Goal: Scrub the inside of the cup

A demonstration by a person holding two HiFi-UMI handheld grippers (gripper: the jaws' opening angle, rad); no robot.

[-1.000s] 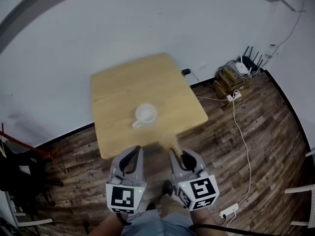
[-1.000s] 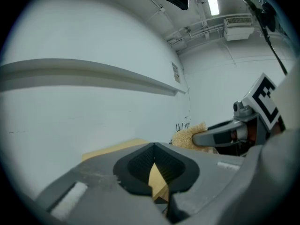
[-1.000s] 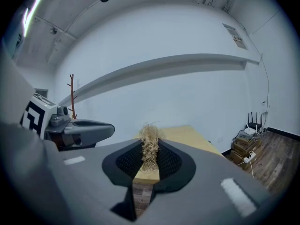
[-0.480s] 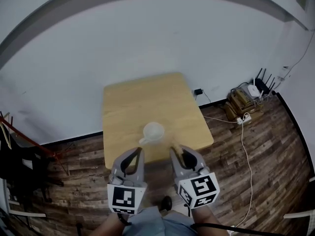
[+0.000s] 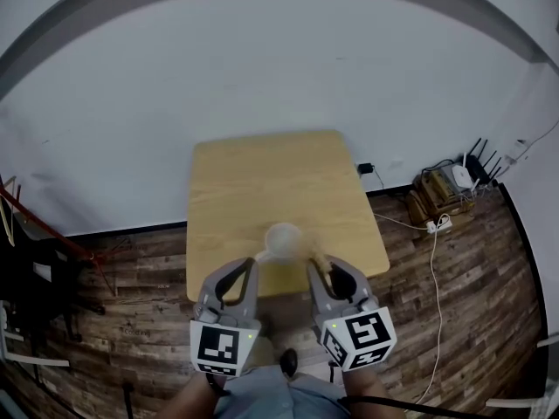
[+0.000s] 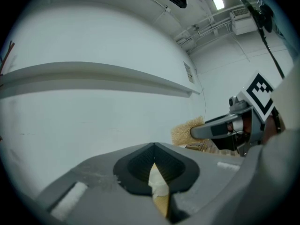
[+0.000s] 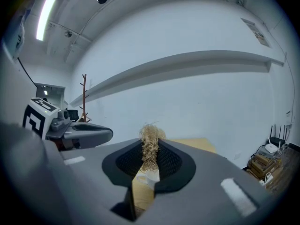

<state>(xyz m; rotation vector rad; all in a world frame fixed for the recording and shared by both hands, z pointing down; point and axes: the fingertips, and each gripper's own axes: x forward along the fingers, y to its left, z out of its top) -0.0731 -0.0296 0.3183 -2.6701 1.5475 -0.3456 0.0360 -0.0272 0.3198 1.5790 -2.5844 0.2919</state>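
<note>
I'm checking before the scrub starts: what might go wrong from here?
The cup stands unheld toward the front edge of the table; the left gripper is shut and empty, so scrubbing may shove or tip it. The right gripper pinches a loose fibre scrubber, which may slip out.

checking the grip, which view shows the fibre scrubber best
The right gripper view: the fibre scrubber sits clamped between its jaws. The left gripper view shows it as a side tuft; the head view, a small blur.

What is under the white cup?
The cup stands on the wooden table. The bit of table right beneath it is covered by the cup, so it can't be seen.
</note>
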